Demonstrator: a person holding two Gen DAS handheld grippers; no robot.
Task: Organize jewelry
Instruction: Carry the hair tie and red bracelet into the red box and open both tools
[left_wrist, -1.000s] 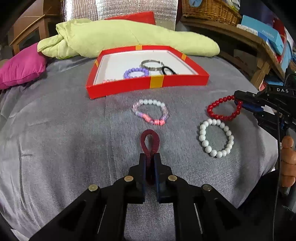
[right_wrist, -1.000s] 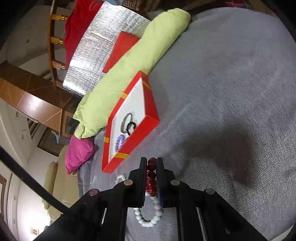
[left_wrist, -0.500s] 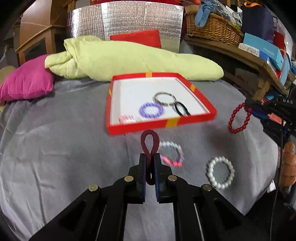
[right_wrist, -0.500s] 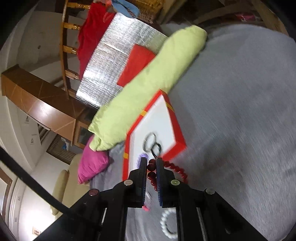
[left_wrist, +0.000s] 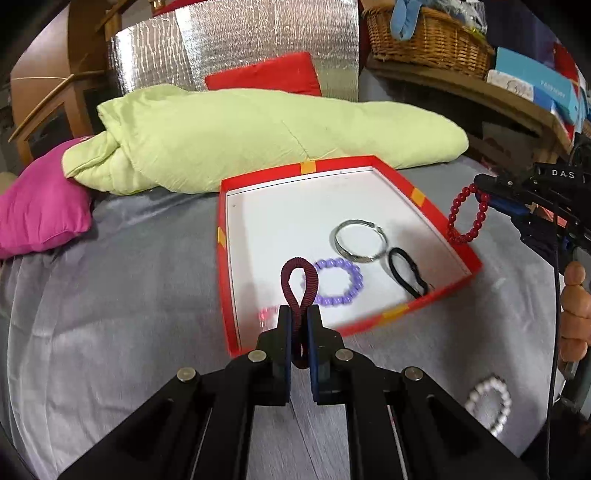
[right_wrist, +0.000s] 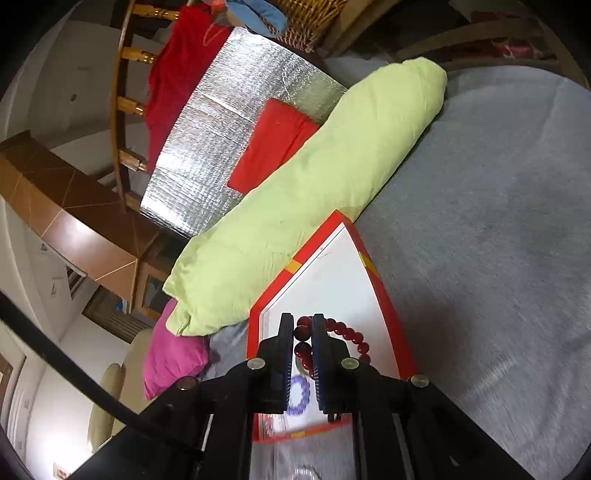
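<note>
Left gripper (left_wrist: 299, 332): jaws pinching a maroon ribbed hair tie (left_wrist: 299, 284), its coiled loop standing up past the tips.
Right gripper (right_wrist: 303, 347): jaws clamped on a dark red bead bracelet (right_wrist: 347, 336), glossy round beads curving off to the right of the jaws; in the left view it dangles by the tray's right rim.
Red tray (left_wrist: 436, 214): shallow cardboard, white floor, yellow tape tabs; just ahead of and below both jaws.
Inside tray: purple bead bracelet (left_wrist: 338, 282) right behind the hair tie loop, silver metal bangle (left_wrist: 358, 240) further ahead, thin black elastic band (left_wrist: 408, 273) to the right.
White pearl bracelet (left_wrist: 489, 406): blurred, on the grey fuzzy blanket (left_wrist: 110, 295), right of the left jaws.
Beyond tray: puffy lime-green bedding roll (left_wrist: 258, 136).
</note>
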